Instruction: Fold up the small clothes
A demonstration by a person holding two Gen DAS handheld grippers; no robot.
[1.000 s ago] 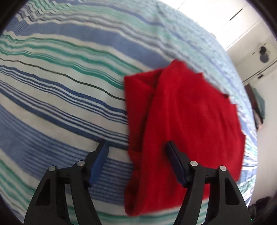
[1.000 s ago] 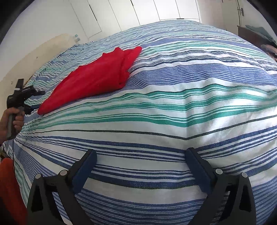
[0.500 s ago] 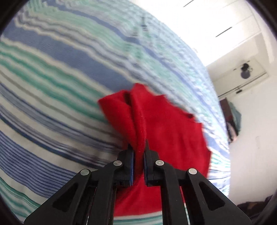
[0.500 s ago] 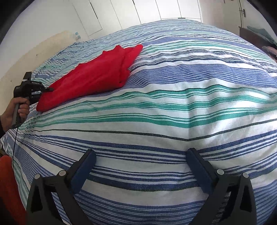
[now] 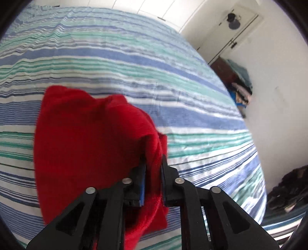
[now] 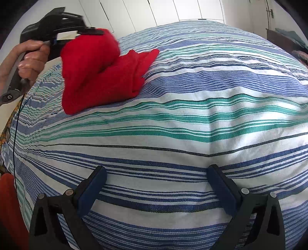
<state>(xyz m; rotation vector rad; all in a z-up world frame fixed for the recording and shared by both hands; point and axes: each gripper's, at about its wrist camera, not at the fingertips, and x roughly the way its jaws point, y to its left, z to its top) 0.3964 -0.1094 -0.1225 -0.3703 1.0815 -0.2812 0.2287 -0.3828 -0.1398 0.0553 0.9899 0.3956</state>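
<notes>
A red garment lies on the striped bed cover. My left gripper is shut on one edge of it and holds that edge lifted and curled over the rest. In the right wrist view the red garment sits at the far left of the bed, its raised end pinched in the left gripper, held by a hand. My right gripper is open and empty, low over the striped cover, well apart from the garment.
White cupboard doors stand behind the bed. A dark cabinet with piled clothes stands by the wall on the right. An orange cloth shows at the bed's left edge.
My left gripper closed on the garment's edge, then lifted it up and over the rest of the garment. My right gripper stayed open and nearly still.
</notes>
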